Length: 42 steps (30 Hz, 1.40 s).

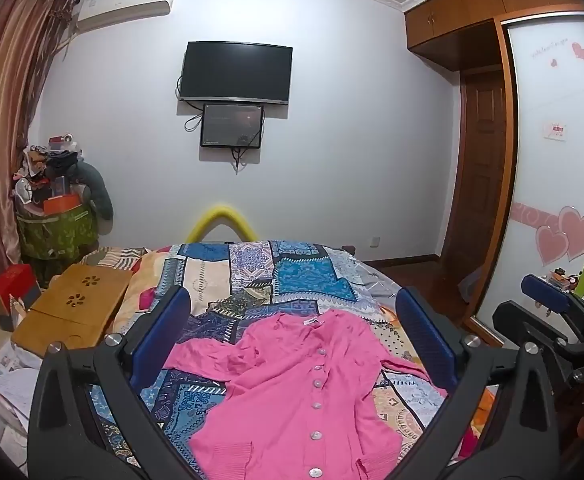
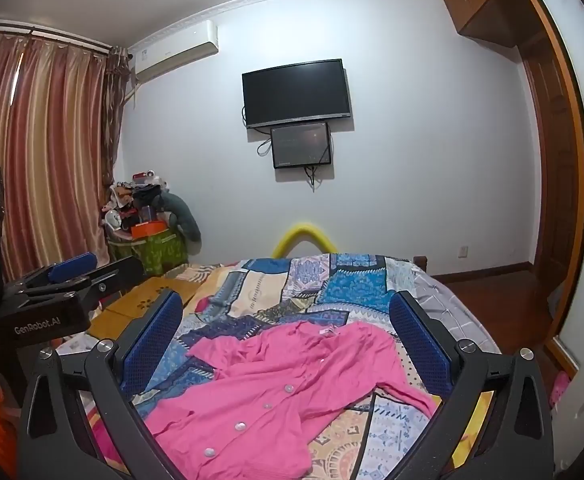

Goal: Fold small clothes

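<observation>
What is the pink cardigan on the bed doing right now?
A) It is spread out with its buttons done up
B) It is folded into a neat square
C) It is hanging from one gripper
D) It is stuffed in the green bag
A: the pink cardigan lies spread on the patchwork quilt, its row of buttons fastened, and both the left gripper and right gripper are open above it.

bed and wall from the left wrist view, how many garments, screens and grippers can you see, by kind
pink cardigan lying on the bed: 1
dark screens on the wall, big screen and small screen: 2
grippers, left gripper and right gripper: 2
total: 5
</observation>
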### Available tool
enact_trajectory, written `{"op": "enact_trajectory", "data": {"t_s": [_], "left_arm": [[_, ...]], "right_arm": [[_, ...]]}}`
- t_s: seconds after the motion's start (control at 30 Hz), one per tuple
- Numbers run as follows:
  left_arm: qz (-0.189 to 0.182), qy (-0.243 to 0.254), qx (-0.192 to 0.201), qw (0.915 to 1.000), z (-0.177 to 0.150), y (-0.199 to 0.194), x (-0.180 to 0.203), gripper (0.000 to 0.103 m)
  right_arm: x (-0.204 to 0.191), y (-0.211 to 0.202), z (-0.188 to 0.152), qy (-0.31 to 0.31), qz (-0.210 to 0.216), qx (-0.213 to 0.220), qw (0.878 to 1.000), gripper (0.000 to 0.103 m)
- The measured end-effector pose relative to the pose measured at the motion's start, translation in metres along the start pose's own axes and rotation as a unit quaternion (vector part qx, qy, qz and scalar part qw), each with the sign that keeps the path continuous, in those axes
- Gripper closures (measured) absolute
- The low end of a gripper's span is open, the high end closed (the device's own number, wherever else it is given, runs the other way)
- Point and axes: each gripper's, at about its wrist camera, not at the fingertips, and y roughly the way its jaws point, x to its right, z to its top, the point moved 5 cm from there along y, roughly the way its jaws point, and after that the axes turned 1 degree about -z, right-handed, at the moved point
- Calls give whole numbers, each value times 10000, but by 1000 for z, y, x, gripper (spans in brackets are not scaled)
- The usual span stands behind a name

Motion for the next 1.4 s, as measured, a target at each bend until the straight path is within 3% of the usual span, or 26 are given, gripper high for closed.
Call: {"op": "enact_trajectory", "data": {"t_s": [1.4], "left_arm": [[-7, 38, 31, 10000, 3, 0, -3, 0]], "right_arm": [[4, 2, 1, 10, -7, -36, 10000, 0]]}}
